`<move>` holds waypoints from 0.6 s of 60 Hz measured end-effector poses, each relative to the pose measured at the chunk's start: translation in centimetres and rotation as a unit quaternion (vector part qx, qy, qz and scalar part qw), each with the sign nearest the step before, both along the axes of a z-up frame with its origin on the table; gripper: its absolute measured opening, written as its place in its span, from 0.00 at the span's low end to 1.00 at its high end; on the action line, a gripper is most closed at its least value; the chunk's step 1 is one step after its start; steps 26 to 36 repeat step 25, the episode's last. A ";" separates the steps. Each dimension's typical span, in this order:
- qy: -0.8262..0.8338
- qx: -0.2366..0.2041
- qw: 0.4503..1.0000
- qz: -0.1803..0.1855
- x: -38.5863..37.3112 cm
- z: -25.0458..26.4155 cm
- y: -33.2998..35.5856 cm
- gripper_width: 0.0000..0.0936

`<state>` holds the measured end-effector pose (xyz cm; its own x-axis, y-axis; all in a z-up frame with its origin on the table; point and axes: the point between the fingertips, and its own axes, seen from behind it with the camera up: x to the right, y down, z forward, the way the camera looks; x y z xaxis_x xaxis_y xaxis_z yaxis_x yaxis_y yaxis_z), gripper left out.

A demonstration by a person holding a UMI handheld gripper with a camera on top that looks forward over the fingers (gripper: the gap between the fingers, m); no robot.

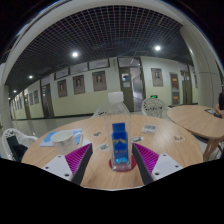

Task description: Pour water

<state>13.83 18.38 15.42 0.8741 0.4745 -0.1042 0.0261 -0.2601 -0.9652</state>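
Item: pour-water setup, round wooden table (100, 170), gripper (112, 160) w/ fingers apart.

L to R: blue sheet (62, 138) far left on table, flat, paper-like; left pad (76, 157) magenta, wedge-shaped; bottle (120, 146) between the fingers, upright, clear plastic w/ blue label, pinkish base, resting on tabletop w/ gaps either side, not clamped; right pad (147, 157) same; second round table (195, 118) far right, white chairs (152, 104) beyond. Risk (est.): smooth, tall bottle may tip or slip if fingers close off-centre; no cup clearly visible, so spill likely.
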 end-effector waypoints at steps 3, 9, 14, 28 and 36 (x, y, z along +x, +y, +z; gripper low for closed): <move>0.005 -0.005 1.000 0.007 0.0 0.1 -1.8 0.90; 0.018 -0.012 0.999 0.033 0.0 0.2 -6.7 0.90; 0.026 -0.013 0.999 0.045 -0.3 0.5 -9.8 0.90; 0.020 -0.004 0.998 0.061 -1.3 0.7 -12.4 0.90; 0.020 -0.004 0.998 0.061 -1.3 0.7 -12.4 0.90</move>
